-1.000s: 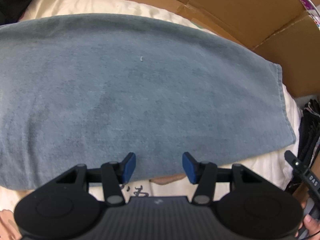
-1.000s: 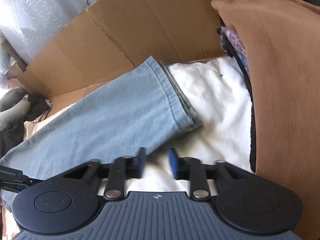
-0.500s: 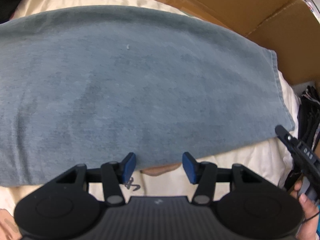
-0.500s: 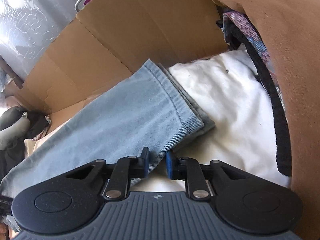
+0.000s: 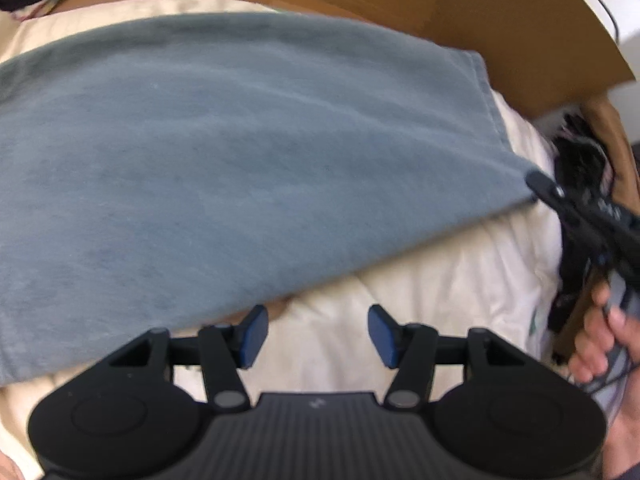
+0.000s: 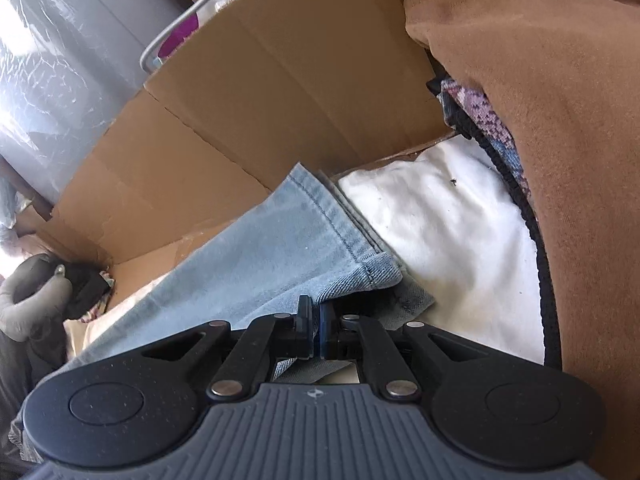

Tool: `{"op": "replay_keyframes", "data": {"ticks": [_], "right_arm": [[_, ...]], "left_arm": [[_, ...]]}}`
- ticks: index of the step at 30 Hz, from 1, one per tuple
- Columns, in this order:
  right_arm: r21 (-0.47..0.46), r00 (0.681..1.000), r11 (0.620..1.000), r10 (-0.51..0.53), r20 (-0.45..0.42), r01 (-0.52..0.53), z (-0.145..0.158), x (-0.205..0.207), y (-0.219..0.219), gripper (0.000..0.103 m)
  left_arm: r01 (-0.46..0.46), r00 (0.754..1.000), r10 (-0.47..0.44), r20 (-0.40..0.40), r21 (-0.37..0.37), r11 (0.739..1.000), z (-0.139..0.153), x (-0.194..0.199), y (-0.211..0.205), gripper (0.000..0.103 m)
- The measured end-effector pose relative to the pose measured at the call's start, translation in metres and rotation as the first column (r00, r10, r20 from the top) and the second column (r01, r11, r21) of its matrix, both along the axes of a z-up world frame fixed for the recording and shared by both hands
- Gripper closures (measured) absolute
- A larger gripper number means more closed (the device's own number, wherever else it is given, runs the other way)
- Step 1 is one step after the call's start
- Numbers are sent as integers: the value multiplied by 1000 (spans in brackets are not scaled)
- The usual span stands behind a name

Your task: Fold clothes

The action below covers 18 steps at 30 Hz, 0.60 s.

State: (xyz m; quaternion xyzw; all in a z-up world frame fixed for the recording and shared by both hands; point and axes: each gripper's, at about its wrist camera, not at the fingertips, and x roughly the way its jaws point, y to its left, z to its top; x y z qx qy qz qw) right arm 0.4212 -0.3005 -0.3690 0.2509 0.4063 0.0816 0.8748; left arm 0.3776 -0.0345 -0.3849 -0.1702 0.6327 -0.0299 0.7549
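Note:
Blue-grey jeans [image 5: 224, 168] lie folded lengthwise across a white sheet [image 5: 420, 308], the hem end to the right. My left gripper [image 5: 314, 334] hovers open over the near edge of the jeans, its blue pads holding nothing. In the right wrist view the hemmed leg end [image 6: 320, 248] lies just ahead, and my right gripper [image 6: 315, 326] is shut on the near corner of the jeans' hem. The left wrist view shows the right gripper [image 5: 538, 186] from the side at that same corner, held by a hand [image 5: 608, 340].
Flattened cardboard [image 6: 288, 92] stands behind the jeans. A brown garment [image 6: 560, 140] piles up on the right over a patterned knit [image 6: 480, 108]. Dark clothes [image 6: 80, 284] and a grey object [image 6: 28, 300] sit at far left. White bedding [image 6: 440, 220] lies beside the hem.
My right gripper moved in on the hem corner and closed on it. The left gripper shifted right along the jeans' near edge and stayed open.

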Motion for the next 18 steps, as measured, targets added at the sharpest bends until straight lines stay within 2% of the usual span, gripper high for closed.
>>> {"op": "replay_keyframes", "data": {"ticks": [5, 7, 9, 10, 13, 14, 15, 18], "right_arm": [[17, 1000, 1000, 11, -15, -11, -12, -1, -1, 98], [41, 1000, 999, 15, -15, -15, -16, -2, -2, 89], [54, 999, 998, 24, -21, -23, -21, -3, 2, 73], [54, 999, 998, 28, -26, -27, -24, -3, 4, 73], [65, 999, 997, 36, -39, -34, -31, -2, 11, 75], [69, 999, 997, 35, -41, -32, -33, -1, 13, 85], [73, 998, 997, 33, -44, -29, -35, 0, 15, 102], [88, 998, 995, 40, -50, -35, -36, 1, 15, 101]], "left_arm": [[34, 999, -34, -11, 2, 999, -5, -5, -9, 45], [34, 999, -33, -15, 5, 999, -6, -4, -7, 45], [29, 999, -29, -14, 5, 1000, -7, -5, -4, 45], [26, 1000, -26, -14, 6, 1000, -8, -6, -3, 45], [19, 1000, -19, -13, 7, 1000, -9, -9, 2, 45], [16, 1000, -16, -13, 8, 1000, -9, -10, 3, 45], [14, 1000, -14, -13, 8, 1000, -10, -11, 4, 45], [6, 1000, -6, -2, -6, 1000, -12, -16, 8, 45]]}}
